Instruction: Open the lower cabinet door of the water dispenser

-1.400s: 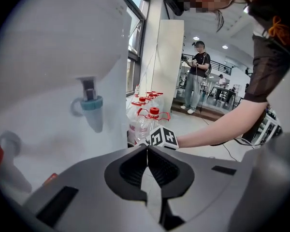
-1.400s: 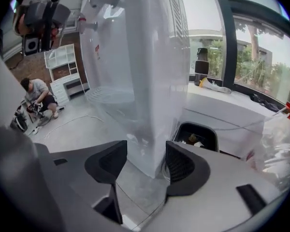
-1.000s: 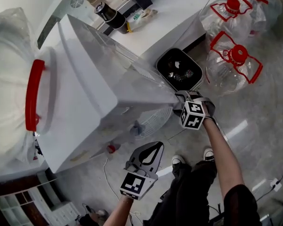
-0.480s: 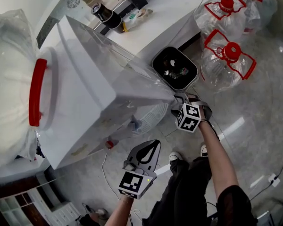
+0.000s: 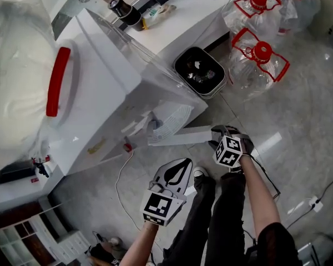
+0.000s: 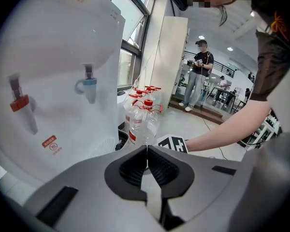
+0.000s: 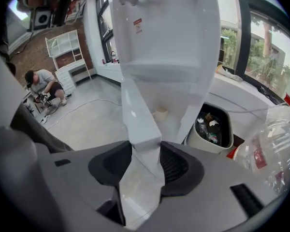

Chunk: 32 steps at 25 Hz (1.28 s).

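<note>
The white water dispenser (image 5: 100, 93) stands at the left, with a red and a blue tap on its front (image 6: 53, 71). Its lower cabinet door (image 5: 177, 136) is swung out from the body as a white slab. My right gripper (image 5: 215, 133) is at the door's free edge. In the right gripper view the jaws (image 7: 145, 151) are closing, and the door edge (image 7: 137, 115) fills the gap with both pads against it. Behind the door the cabinet stands open (image 7: 169, 115). My left gripper (image 5: 180, 170) hangs shut and empty in front of the dispenser, its tips together (image 6: 146, 149).
An open waste bin (image 5: 198, 71) sits beside the dispenser, under a white counter (image 5: 200, 10). Two large clear water bottles with red caps (image 5: 255, 60) stand to the right of the bin. A white cable (image 5: 119, 176) runs over the floor. My shoe (image 5: 200, 176) is below the door.
The door has swung away from the dispenser body as my right gripper moved toward me with it. The left gripper shifted slightly and stayed shut.
</note>
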Motion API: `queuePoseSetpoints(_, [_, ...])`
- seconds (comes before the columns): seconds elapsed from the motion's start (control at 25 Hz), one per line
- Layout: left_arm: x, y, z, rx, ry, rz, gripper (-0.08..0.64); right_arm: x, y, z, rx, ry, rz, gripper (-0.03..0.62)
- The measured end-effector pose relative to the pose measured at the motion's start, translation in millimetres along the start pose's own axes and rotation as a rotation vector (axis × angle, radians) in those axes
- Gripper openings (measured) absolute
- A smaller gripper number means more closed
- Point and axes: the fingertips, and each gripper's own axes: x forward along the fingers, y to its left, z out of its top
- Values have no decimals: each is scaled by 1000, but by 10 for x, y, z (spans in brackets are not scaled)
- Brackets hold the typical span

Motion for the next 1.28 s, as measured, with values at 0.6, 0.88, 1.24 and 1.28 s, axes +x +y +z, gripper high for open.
queuePoseSetpoints(0.6, [-567, -48, -305, -27, 4, 103, 20, 55, 2004, 16, -39, 33, 284, 190])
queuePoseSetpoints(0.88, [-1007, 317, -673, -82, 19, 209, 20, 283, 2615, 303, 4, -10, 394, 184])
queuePoseSetpoints(1.24, [-1376, 385, -684, -133, 3, 261, 20, -55, 2434, 485, 119, -45, 385, 184])
queuePoseSetpoints(1.28, [-1400, 344, -639, -135, -3, 258, 20, -162, 2363, 528, 142, -60, 376, 184])
